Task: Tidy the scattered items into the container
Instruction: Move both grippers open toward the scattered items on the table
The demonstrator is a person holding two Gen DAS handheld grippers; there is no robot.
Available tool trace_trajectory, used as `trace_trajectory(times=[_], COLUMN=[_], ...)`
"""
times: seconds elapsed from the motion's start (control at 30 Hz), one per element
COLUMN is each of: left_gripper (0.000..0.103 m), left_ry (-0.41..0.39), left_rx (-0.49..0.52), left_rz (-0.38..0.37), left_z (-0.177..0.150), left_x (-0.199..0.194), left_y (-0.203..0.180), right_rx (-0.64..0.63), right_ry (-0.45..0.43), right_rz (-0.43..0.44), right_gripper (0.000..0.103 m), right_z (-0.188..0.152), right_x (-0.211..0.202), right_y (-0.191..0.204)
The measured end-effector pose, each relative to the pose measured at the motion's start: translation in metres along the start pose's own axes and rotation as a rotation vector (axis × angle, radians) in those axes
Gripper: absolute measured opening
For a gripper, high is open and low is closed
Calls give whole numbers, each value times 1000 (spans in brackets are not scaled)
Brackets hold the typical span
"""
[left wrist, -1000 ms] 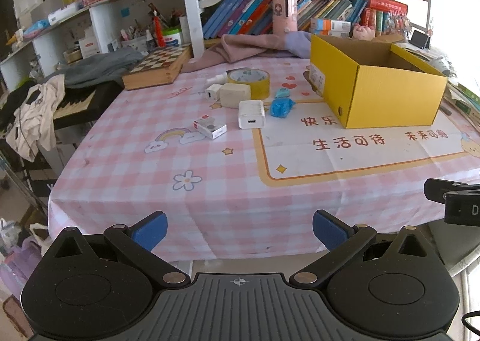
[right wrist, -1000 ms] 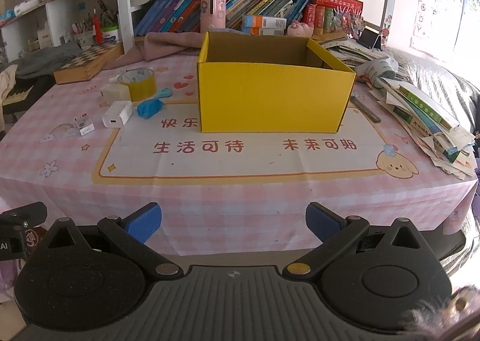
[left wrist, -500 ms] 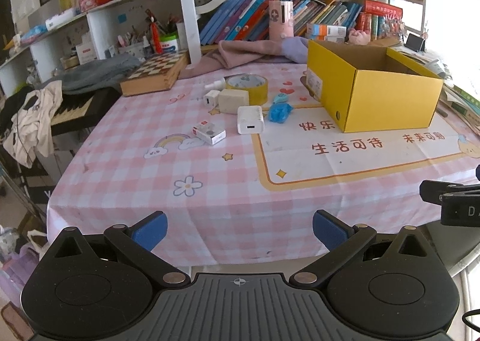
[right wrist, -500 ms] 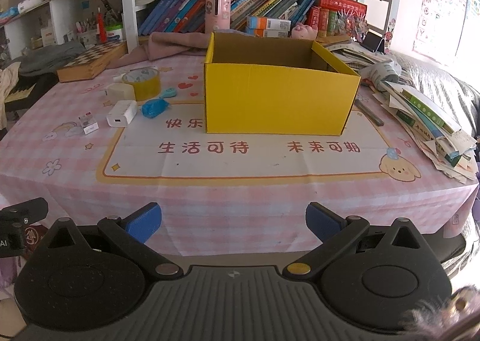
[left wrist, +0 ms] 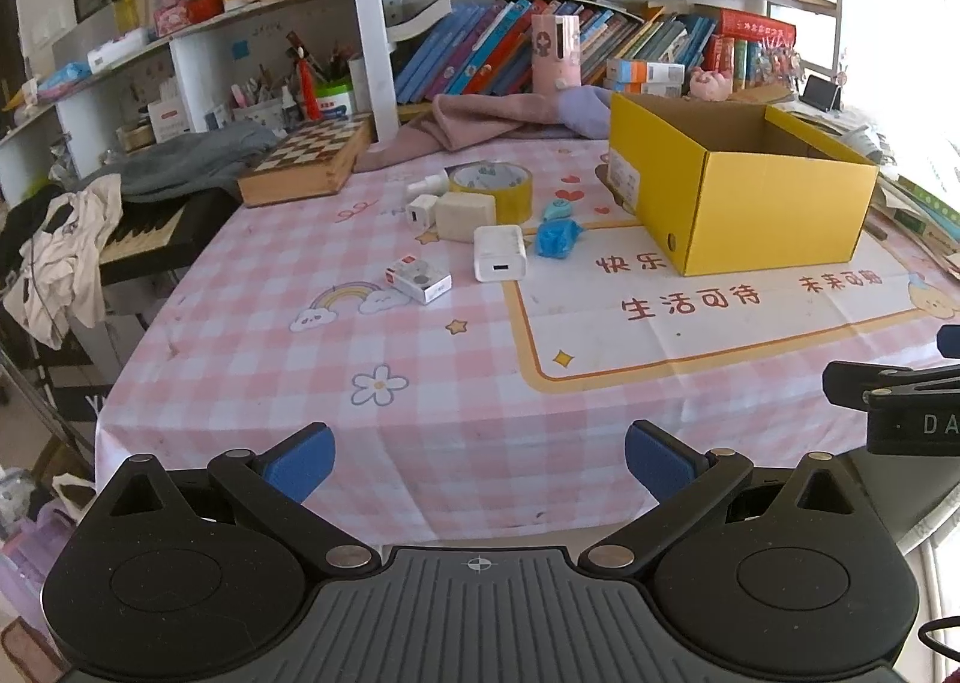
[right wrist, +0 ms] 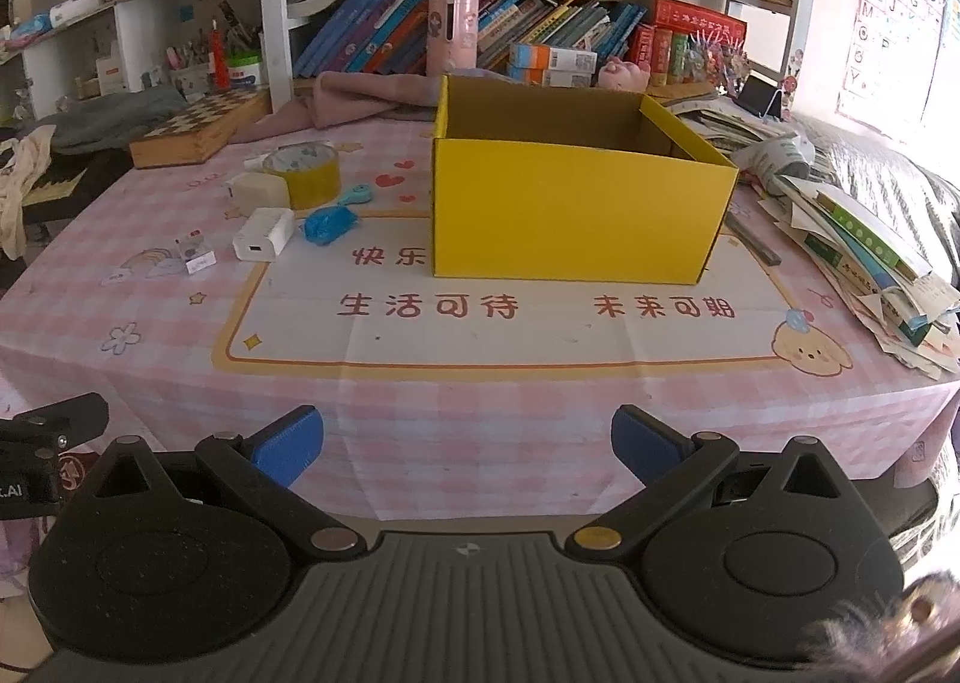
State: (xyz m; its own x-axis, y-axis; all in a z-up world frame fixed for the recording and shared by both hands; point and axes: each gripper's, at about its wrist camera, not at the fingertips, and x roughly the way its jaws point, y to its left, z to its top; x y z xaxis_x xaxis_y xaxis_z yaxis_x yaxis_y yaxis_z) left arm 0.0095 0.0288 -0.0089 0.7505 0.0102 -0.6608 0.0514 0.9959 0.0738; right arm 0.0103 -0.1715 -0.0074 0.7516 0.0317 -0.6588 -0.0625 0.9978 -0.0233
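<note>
An open yellow cardboard box (left wrist: 738, 203) (right wrist: 570, 209) stands on the pink checked tablecloth. Left of it lie a white charger (left wrist: 499, 261) (right wrist: 264, 242), a crumpled blue item (left wrist: 556, 239) (right wrist: 329, 224), a small printed box (left wrist: 418, 278) (right wrist: 195, 257), a cream block (left wrist: 465, 216) (right wrist: 259, 191), a yellow tape roll (left wrist: 492, 189) (right wrist: 303, 176), a small white plug (left wrist: 420, 212) and a teal piece (left wrist: 557, 210) (right wrist: 355, 195). My left gripper (left wrist: 479, 461) is open at the table's near edge, far from them. My right gripper (right wrist: 467, 446) is open too, facing the box.
A wooden chessboard box (left wrist: 306, 161) and pink cloth (left wrist: 480, 122) lie at the table's back. Bookshelves rise behind. Stacked books and papers (right wrist: 864, 245) crowd the right edge. A keyboard (left wrist: 144, 230) with clothes sits left of the table.
Both grippers have risen and eased forward slightly, so the table sits a little lower in both views. Nothing on the table moved; both grippers stayed open.
</note>
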Motion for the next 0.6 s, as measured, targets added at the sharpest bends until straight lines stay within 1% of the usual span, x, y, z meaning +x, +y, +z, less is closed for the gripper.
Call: trace_trajectory(times=[0.33,0.6], left_gripper=[103,103], left_ry=[-22,-34], left_rx=[11,14], left_rz=[-13,-27], left_z=[-2,-2], left_x=[-5,-6], left_y=[6,10], right_rx=[-15,-61], right_ry=[-5,-25], right_rz=[10,22], right_gripper=[103,103], right_z=[-1,2], right_x=[-3,-5], right_y=[11,24])
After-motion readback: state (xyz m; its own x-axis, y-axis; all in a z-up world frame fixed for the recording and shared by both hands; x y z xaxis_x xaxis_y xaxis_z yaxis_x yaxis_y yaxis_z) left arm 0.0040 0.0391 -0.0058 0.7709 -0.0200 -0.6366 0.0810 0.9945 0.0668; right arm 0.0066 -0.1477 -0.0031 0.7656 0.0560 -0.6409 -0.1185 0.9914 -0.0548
